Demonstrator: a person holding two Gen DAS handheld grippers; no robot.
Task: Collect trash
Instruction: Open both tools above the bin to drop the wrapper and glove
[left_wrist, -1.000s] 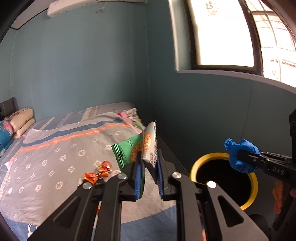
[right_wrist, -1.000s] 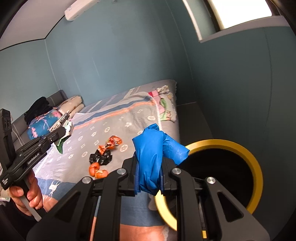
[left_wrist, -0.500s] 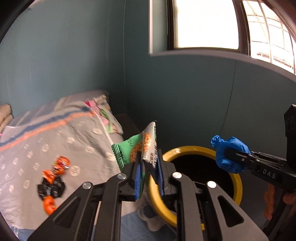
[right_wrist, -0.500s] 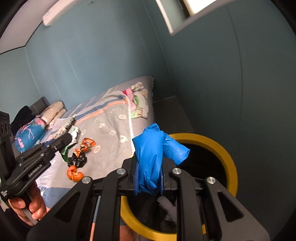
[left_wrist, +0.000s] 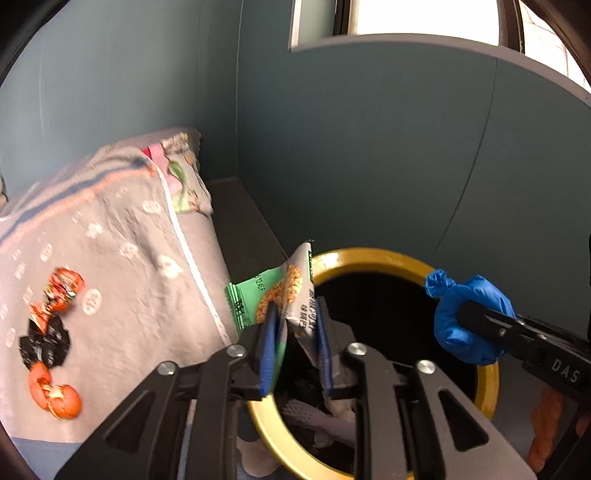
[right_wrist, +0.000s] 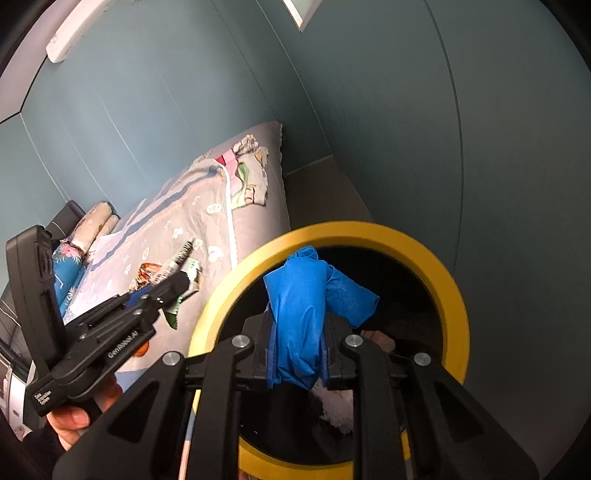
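My left gripper (left_wrist: 293, 343) is shut on a green and grey snack wrapper (left_wrist: 284, 295), held at the near-left rim of the yellow-rimmed bin (left_wrist: 369, 256). My right gripper (right_wrist: 297, 354) is shut on a crumpled blue glove (right_wrist: 306, 306) and holds it over the bin's opening (right_wrist: 454, 295). The glove also shows in the left wrist view (left_wrist: 465, 321), over the bin's right side. The left gripper (right_wrist: 173, 284) with the wrapper (right_wrist: 184, 273) shows in the right wrist view, left of the bin. The bin holds white and dark trash (right_wrist: 336, 406).
Orange and black wrappers (left_wrist: 48, 332) lie on the grey patterned bedspread (left_wrist: 129, 240) left of the bin. A bundle of cloth (right_wrist: 247, 184) lies at the bed's far corner. Teal walls stand close behind and right of the bin.
Both grippers have moved toward the bin. The glove has come over the opening and the wrapper has come to the rim. Both stay shut on their loads.
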